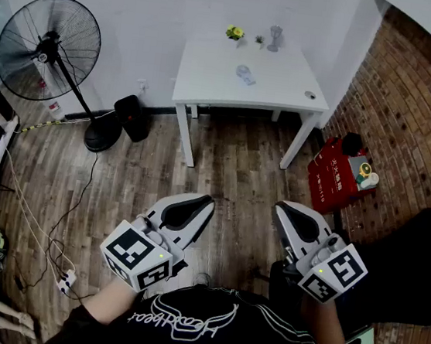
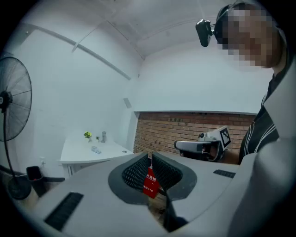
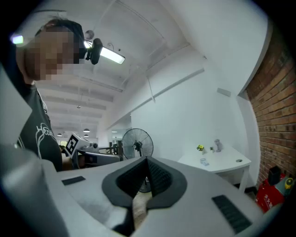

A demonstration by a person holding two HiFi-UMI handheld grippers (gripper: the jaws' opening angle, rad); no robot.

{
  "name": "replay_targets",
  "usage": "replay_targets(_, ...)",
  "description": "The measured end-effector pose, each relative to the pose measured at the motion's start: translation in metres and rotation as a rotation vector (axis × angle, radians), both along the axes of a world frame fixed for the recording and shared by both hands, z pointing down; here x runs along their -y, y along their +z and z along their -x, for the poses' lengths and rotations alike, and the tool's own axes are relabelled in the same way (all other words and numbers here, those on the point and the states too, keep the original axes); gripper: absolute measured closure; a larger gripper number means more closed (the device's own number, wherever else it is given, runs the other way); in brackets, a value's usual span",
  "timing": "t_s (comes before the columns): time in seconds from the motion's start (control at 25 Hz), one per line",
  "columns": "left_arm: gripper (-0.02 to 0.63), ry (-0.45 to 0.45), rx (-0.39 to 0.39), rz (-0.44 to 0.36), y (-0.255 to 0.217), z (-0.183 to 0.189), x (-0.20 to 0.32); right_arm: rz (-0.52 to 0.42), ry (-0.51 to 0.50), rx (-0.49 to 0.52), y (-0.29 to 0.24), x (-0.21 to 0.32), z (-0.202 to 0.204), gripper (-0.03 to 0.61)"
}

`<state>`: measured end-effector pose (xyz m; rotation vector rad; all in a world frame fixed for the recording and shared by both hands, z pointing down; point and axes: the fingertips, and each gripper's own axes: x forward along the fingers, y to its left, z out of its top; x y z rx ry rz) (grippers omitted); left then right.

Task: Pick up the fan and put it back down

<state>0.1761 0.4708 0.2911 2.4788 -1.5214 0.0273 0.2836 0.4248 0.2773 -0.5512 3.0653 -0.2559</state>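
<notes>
The black pedestal fan [image 1: 48, 45] stands on the wooden floor at the far left by the white wall, its round base [image 1: 101, 136] below it. It also shows in the left gripper view as the fan [image 2: 11, 111] and in the right gripper view as the fan [image 3: 137, 144]. My left gripper [image 1: 196, 204] and right gripper [image 1: 284, 213] are held side by side close to my body, well short of the fan. Both are shut with nothing in them: the left gripper [image 2: 151, 155] and the right gripper [image 3: 147, 159] each show tips meeting.
A white table [image 1: 210, 89] stands ahead against the wall with a small plant [image 1: 234, 32] and a figurine [image 1: 275, 36]. A red crate [image 1: 335, 178] sits by the brick wall at right. A black box [image 1: 132, 117] and a cable with power strip [image 1: 67, 281] lie left.
</notes>
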Motion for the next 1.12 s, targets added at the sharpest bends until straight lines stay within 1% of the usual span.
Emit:
replay_targets(0.16, 0.565, 0.005, -0.014, 0.008, 0.006, 0.015, 0.005, 0.028, 0.026, -0.018, 0.010, 0.006, 0.014, 0.578)
replay_targets(0.28, 0.565, 0.012, -0.019, 0.008, 0.008, 0.025, 0.008, 0.020, 0.040, -0.038, 0.010, 0.008, 0.022, 0.578)
replay_targets(0.36, 0.565, 0.014, -0.023, 0.003, 0.007, 0.031, 0.011, 0.022, 0.067, -0.059, 0.012, 0.012, 0.024, 0.578)
replay_targets(0.48, 0.565, 0.011, -0.026, 0.002, 0.009, 0.041, 0.014, 0.058, 0.123, -0.080, 0.020, 0.022, 0.024, 0.578)
replay_targets(0.56, 0.565, 0.014, -0.031, 0.002, 0.010, 0.047, 0.013, 0.076, 0.127, -0.070, 0.022, 0.025, 0.028, 0.578)
replay_targets(0.64, 0.565, 0.016, -0.029, -0.001, 0.010, 0.056, 0.011, 0.063, 0.114, -0.049, 0.019, 0.023, 0.037, 0.579)
replay_targets(0.72, 0.565, 0.015, -0.025, -0.002, 0.010, 0.066, 0.008, 0.035, 0.129, -0.039, 0.016, 0.024, 0.045, 0.555)
replay_targets(0.88, 0.565, 0.007, -0.019, 0.014, 0.017, 0.085, 0.005, 0.024, 0.181, -0.028, 0.019, 0.032, 0.053, 0.419)
replay_targets(0.96, 0.565, -0.003, -0.021, 0.023, 0.019, 0.094, 0.007, 0.027, 0.190, -0.027, 0.021, 0.036, 0.057, 0.338)
replay_targets(1.0, 0.565, -0.009, -0.023, 0.025, 0.020, 0.098, 0.008, 0.031, 0.190, -0.030, 0.022, 0.039, 0.059, 0.313)
replay_targets(1.12, 0.565, -0.018, -0.023, 0.023, 0.022, 0.104, 0.014, 0.036, 0.179, -0.040, 0.028, 0.048, 0.063, 0.293)
